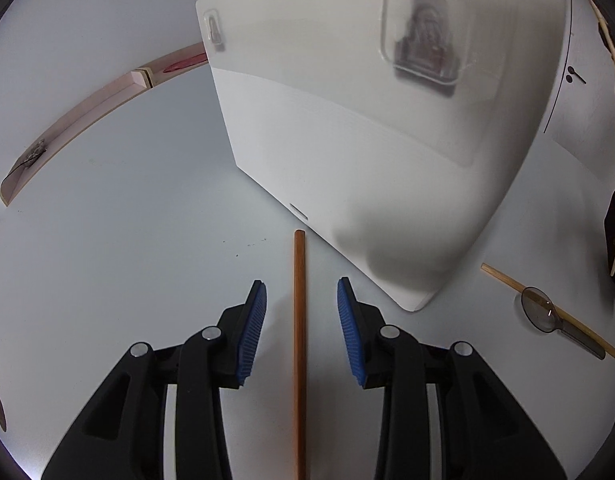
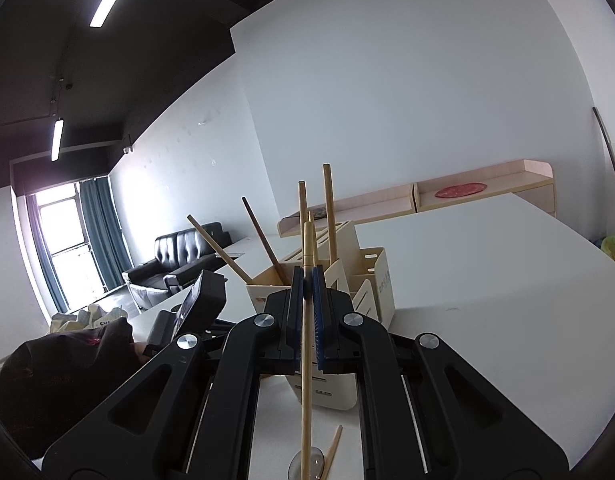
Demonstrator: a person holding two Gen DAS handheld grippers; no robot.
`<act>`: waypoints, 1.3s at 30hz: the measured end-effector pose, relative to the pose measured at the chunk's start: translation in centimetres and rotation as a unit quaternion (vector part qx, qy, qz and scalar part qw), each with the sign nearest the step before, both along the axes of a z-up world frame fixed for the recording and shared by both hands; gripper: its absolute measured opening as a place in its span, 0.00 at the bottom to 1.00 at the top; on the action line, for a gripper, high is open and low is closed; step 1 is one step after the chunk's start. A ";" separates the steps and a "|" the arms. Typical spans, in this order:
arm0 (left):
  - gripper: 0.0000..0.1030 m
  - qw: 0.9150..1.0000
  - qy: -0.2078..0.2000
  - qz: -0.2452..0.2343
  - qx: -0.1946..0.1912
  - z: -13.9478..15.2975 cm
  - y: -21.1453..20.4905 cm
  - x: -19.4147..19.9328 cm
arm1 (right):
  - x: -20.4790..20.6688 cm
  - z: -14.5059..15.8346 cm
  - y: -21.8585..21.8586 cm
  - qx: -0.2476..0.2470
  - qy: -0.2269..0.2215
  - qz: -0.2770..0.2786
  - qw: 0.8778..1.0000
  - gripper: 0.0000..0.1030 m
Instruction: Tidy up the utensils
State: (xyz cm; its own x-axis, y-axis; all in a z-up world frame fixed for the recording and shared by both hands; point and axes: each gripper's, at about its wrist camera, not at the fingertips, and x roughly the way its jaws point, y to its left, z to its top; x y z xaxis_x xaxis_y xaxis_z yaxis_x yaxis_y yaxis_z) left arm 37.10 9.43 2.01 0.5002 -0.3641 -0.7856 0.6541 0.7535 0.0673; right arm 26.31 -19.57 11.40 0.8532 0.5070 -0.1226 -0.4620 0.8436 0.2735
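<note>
Lying flat on the table, a brown chopstick runs between the spread fingers of the left gripper, touching neither pad; its far tip ends just short of the white holder. The right gripper is clamped on 1 pale chopstick, held upright before the holder, where 4 chopsticks already stand.

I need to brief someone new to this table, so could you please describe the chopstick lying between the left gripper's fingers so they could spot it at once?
Start at the big white plastic utensil holder on the pale table. Just below its near edge lies a reddish-brown wooden chopstick, running straight between the blue pads of the open left gripper. It is darker than the pale bamboo chopstick to the right, which crosses a clear plastic spoon.
</note>
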 end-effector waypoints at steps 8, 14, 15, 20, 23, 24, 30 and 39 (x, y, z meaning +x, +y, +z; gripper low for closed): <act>0.22 0.999 0.033 0.008 0.000 -1.2 -0.4 2.0 | -0.2 -0.2 0.1 -0.004 0.004 0.000 1.000 0.04; 0.10 0.999 0.033 0.018 -0.001 -1.5 -0.3 2.8 | -0.4 -0.1 0.3 -0.009 -0.001 -0.003 1.000 0.04; 0.07 0.999 0.029 0.024 0.001 -1.5 -0.2 2.7 | -0.3 -0.2 0.3 -0.011 0.000 -0.004 1.000 0.04; 0.06 0.999 0.009 0.048 0.001 -1.2 0.3 2.0 | 0.0 -0.5 0.3 -0.013 0.007 -0.008 1.000 0.04; 0.06 0.996 -0.018 0.074 -0.035 0.2 1.6 0.7 | 0.0 -0.7 0.4 -0.013 0.001 -0.009 1.000 0.04; 0.06 0.996 -0.021 0.082 -0.041 0.6 2.1 0.2 | -0.1 -0.8 0.4 -0.013 -0.002 -0.008 1.000 0.04; 0.06 0.990 -0.063 0.099 -0.073 3.9 4.7 -3.6 | -0.6 -0.5 0.5 -0.007 -0.029 -0.009 0.999 0.04; 0.06 0.966 -0.158 0.113 -0.168 9.5 7.7 -9.9 | -1.5 1.2 0.6 0.017 -0.062 -0.005 0.998 0.04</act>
